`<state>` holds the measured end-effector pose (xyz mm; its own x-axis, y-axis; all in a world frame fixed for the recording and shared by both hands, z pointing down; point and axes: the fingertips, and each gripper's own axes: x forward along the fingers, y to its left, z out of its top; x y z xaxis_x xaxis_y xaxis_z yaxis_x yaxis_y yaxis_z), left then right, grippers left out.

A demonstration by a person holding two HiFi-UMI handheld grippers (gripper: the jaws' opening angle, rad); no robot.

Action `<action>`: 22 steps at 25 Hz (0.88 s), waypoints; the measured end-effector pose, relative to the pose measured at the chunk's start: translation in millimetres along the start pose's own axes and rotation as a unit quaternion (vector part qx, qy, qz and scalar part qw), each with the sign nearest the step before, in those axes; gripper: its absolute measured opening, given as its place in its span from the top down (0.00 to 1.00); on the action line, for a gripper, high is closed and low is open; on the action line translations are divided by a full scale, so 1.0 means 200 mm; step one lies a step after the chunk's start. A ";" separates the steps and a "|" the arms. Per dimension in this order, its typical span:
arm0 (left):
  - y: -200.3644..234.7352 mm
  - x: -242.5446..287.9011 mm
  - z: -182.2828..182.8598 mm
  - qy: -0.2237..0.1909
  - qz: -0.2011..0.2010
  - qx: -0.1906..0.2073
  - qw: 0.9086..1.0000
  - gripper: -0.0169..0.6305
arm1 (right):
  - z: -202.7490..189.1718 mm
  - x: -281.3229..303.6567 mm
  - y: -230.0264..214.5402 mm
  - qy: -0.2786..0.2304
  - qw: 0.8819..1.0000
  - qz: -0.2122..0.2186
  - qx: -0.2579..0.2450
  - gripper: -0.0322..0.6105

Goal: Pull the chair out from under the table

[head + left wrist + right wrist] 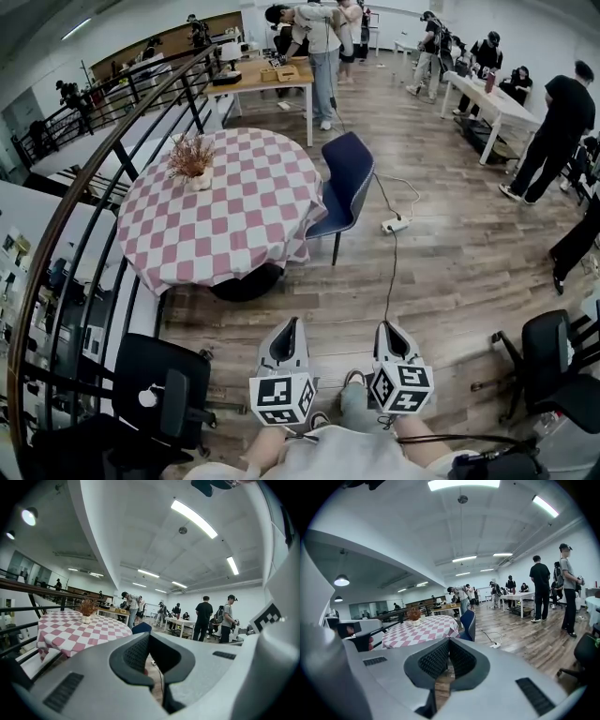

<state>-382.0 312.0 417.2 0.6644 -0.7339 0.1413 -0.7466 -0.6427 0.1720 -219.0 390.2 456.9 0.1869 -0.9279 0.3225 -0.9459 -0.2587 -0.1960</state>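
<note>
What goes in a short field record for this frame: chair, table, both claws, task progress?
target: blue chair, seat pushed in at the table's right edge in the head view, untouched
surface: round table under a pink checked cloth, potted plant on it
left: left claw shut, empty, held short of the table
right: right claw shut, empty, beside the left one
other: power strip on the boards right of the chair
status: pull not yet begun

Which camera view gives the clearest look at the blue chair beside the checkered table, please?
The head view: the blue chair shows from above, backrest, seat and a leg, at the edge of the checkered table. The right gripper view shows its backrest side-on; the left gripper view shows only its top.
</note>
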 end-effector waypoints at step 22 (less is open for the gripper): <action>-0.10 0.66 0.11 -0.003 -0.004 0.008 1.000 0.97 | 0.23 0.55 -0.32 0.006 1.000 0.015 -0.006 0.92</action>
<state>-280.4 223.2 411.1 0.6697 -0.7305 0.1333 -0.7420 -0.6515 0.1578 -124.8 292.3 461.8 0.1559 -0.9321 0.3269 -0.9541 -0.2277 -0.1943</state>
